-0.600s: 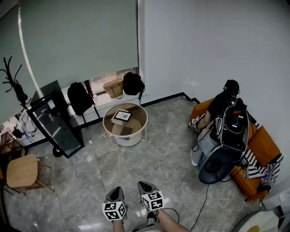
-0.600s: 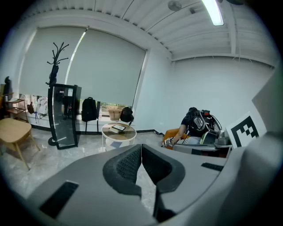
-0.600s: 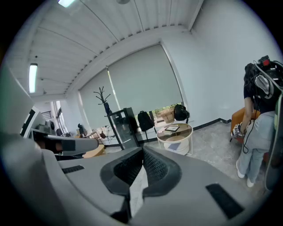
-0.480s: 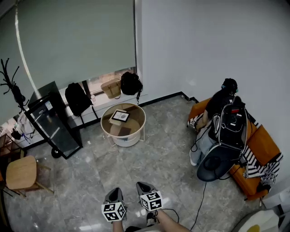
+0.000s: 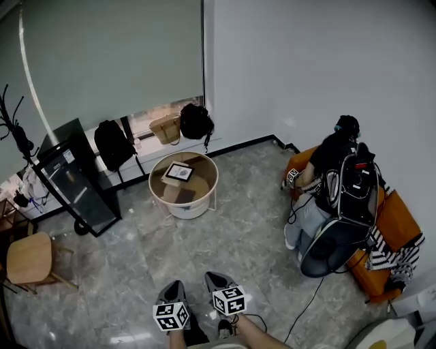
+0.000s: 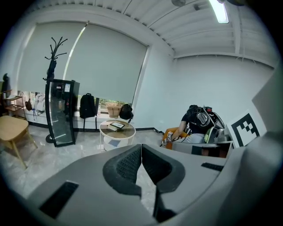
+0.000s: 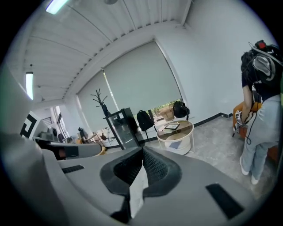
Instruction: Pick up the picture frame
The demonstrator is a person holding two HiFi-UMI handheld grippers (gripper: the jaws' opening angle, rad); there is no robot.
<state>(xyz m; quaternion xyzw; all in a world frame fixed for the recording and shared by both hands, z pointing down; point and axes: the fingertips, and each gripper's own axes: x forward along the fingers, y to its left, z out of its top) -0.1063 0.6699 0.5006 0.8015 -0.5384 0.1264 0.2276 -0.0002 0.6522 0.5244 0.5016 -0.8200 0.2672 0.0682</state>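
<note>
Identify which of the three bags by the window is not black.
The middle one, the tan bag. In the head view it sits between the backpack at left and the round bag at right, which are both black.

A grey marble floor (image 5: 231, 232) met white walls (image 5: 306, 61). A pale roller blind (image 5: 102, 54) covered most of the window, leaving a bright strip (image 5: 153, 114) at its foot. Near it stood a round surface (image 5: 215, 183), a black glass-fronted cabinet (image 5: 71, 180) and a coat stand (image 5: 17, 136). An orange sofa (image 5: 398, 218) lined the side wall. A strip light (image 6: 219, 11) glowed overhead.
</note>
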